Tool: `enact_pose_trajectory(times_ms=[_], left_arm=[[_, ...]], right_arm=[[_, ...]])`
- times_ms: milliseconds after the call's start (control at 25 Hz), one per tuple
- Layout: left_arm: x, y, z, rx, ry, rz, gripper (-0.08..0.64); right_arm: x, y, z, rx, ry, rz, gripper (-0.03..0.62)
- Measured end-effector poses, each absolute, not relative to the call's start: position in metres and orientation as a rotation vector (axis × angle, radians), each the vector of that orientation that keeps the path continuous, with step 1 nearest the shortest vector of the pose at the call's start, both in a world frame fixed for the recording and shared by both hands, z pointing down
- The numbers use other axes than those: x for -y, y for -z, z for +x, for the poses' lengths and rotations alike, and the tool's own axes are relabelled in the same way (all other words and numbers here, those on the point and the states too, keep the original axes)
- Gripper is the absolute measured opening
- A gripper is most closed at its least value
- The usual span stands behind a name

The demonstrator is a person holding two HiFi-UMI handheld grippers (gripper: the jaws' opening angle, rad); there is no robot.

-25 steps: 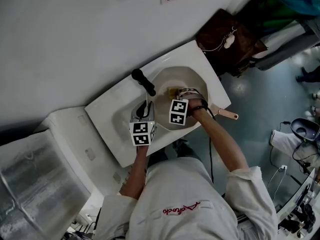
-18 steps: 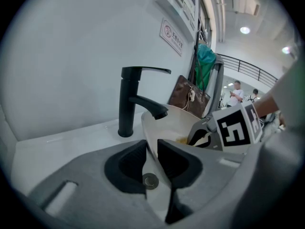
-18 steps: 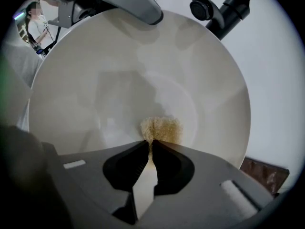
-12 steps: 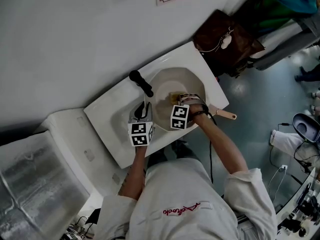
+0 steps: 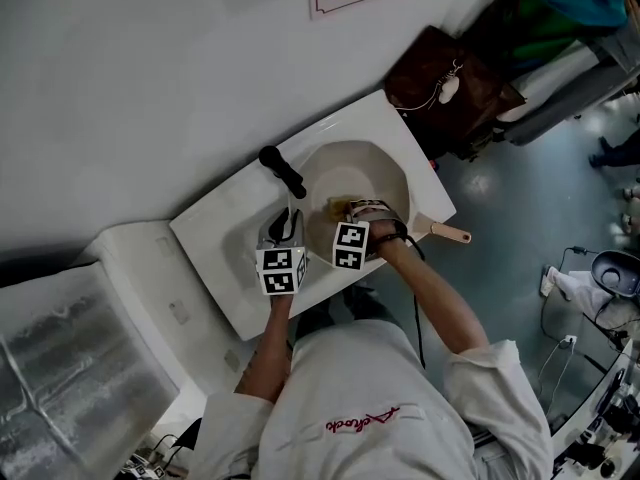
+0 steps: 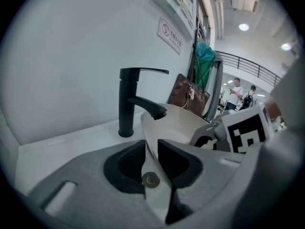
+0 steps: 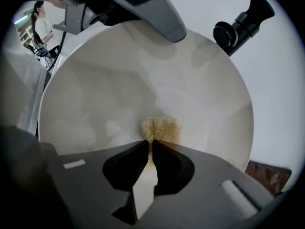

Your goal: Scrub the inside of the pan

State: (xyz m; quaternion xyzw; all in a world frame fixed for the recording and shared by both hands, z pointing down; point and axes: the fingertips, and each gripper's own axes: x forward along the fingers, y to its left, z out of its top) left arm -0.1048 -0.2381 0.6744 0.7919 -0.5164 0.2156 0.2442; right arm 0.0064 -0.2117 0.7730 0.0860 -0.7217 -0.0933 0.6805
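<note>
A cream pan (image 5: pixel 365 173) sits tilted in the white sink (image 5: pixel 225 233), its wooden handle (image 5: pixel 450 234) sticking out to the right. My left gripper (image 5: pixel 285 230) is shut on the pan's near-left rim; in the left gripper view the thin rim (image 6: pixel 150 163) stands between the left gripper (image 6: pixel 151 144) jaws. My right gripper (image 5: pixel 350 211) is inside the pan, shut on a yellowish scouring pad (image 5: pixel 340 208). In the right gripper view the pad (image 7: pixel 161 129) presses on the pan's inner bottom (image 7: pixel 143 75) just ahead of the right gripper (image 7: pixel 150 144).
A black faucet (image 5: pixel 283 171) stands at the sink's back, close to the pan's rim; it also shows as the faucet (image 6: pixel 128 101) in the left gripper view. A brown bag (image 5: pixel 455 83) leans by the wall at right. A foil-covered surface (image 5: pixel 70 368) lies lower left.
My right gripper has slid the pad a little across the pan's inside, toward the near side. The left gripper keeps its hold on the rim.
</note>
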Motion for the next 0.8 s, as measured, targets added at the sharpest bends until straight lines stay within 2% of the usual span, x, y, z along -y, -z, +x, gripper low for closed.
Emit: enact_pose_trajectory(times_ms=[200, 480, 800], left_arm=[[0.237, -0.665, -0.107, 1.421, -0.571, 2.170, 0.112], [0.238, -0.647, -0.111, 1.466, -0.532, 2.197, 0.115], [0.240, -0.633, -0.100, 1.472, -0.519, 2.225, 0.115]], right_arm=[[0.215, -0.762, -0.005, 1.724, 0.156, 0.290, 0.035], [0.227, -0.723, -0.009, 1.965, -0.083, 0.640, 0.035], [0.237, -0.691, -0.001, 2.063, -0.207, 0.816, 0.034]])
